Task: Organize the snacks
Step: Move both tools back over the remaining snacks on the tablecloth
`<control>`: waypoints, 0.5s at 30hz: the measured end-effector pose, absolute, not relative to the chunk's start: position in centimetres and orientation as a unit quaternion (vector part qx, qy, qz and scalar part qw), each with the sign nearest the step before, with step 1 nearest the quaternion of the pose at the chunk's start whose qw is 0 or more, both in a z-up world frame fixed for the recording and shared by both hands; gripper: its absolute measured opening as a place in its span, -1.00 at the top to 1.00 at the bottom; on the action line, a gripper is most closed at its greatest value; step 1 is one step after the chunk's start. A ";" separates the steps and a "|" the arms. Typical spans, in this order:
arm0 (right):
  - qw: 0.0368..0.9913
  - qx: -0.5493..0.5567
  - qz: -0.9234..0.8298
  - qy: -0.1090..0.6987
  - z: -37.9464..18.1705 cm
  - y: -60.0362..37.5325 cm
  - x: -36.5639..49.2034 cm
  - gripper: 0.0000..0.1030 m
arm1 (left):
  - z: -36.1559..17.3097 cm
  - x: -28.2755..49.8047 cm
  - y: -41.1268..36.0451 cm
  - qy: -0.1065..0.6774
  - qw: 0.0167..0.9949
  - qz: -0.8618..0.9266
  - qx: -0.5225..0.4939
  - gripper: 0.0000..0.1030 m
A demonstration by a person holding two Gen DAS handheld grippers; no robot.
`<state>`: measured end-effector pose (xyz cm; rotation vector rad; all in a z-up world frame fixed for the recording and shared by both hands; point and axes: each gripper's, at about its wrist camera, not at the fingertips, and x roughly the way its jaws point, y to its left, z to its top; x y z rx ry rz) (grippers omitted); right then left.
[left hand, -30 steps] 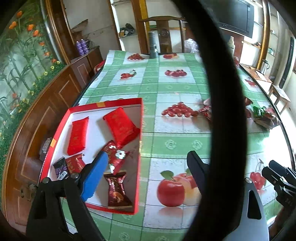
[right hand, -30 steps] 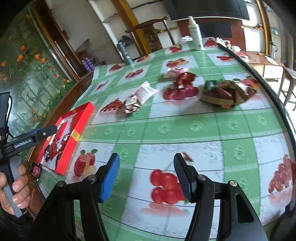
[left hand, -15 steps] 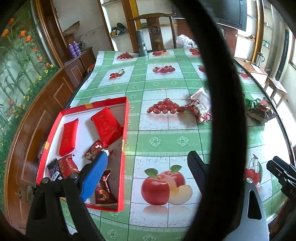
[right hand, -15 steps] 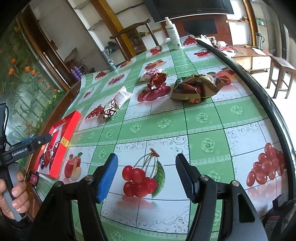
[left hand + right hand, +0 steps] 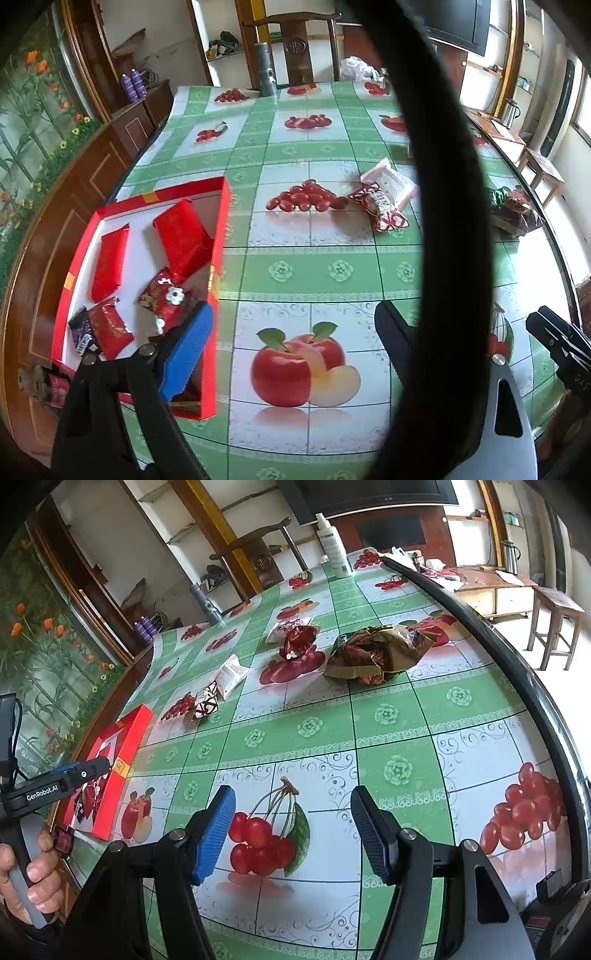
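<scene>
- Left wrist view: red box (image 5: 220,258) sits at the table's left edge, open, with several red-wrapped snacks already lying inside; a dark-wrapped one sits in its near-left corner.
- Loose snacks lie out on the fruit-print tablecloth (image 5: 325,273): a red-and-white patterned packet (image 5: 380,206) touching a pink-white packet (image 5: 391,181), both well apart from the box, mid-table.
- Right wrist view shows more beyond: a dark red foil snack (image 5: 299,638) and a large crumpled gold-brown bag (image 5: 376,653), farther across the table.
- Step in hand, as I judge it: fetching the next loose snack. The patterned packet looks the nearest candidate.
- To do it well: approach low along the cloth, straddle the packet across its narrow width and pinch the body, not the crimped end, which may slip. The pink-white packet touches it, so come in from the free side to avoid dragging both.
- Left gripper (image 5: 295,347): jaws spread wide, nothing between them, hovering over the printed apple just beside the box's right wall; blue finger overlaps the box edge in view, contact not certain.
- Right gripper (image 5: 291,830): jaws likewise wide apart and empty, above the printed cherries, near the table's front edge, well short of any snack.
- A thick black band crosses the left view and hides part of the table's right side.
</scene>
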<state>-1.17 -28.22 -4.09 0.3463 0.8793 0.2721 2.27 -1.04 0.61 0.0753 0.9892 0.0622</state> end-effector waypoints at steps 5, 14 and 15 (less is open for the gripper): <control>0.886 0.178 0.104 0.415 -4.2 -29.2 -0.8 -0.26 | 0.1 2.8 -1.9 0.480 0.876 0.021 0.039 -0.73; 0.888 0.212 0.043 0.407 -4.1 -31.3 2.3 -0.41 | -0.6 4.2 -2.7 0.485 0.874 0.010 0.035 -0.73; 0.888 0.212 0.040 0.406 -4.0 -31.3 2.7 -0.41 | -0.7 4.5 -2.8 0.485 0.874 0.009 0.033 -0.73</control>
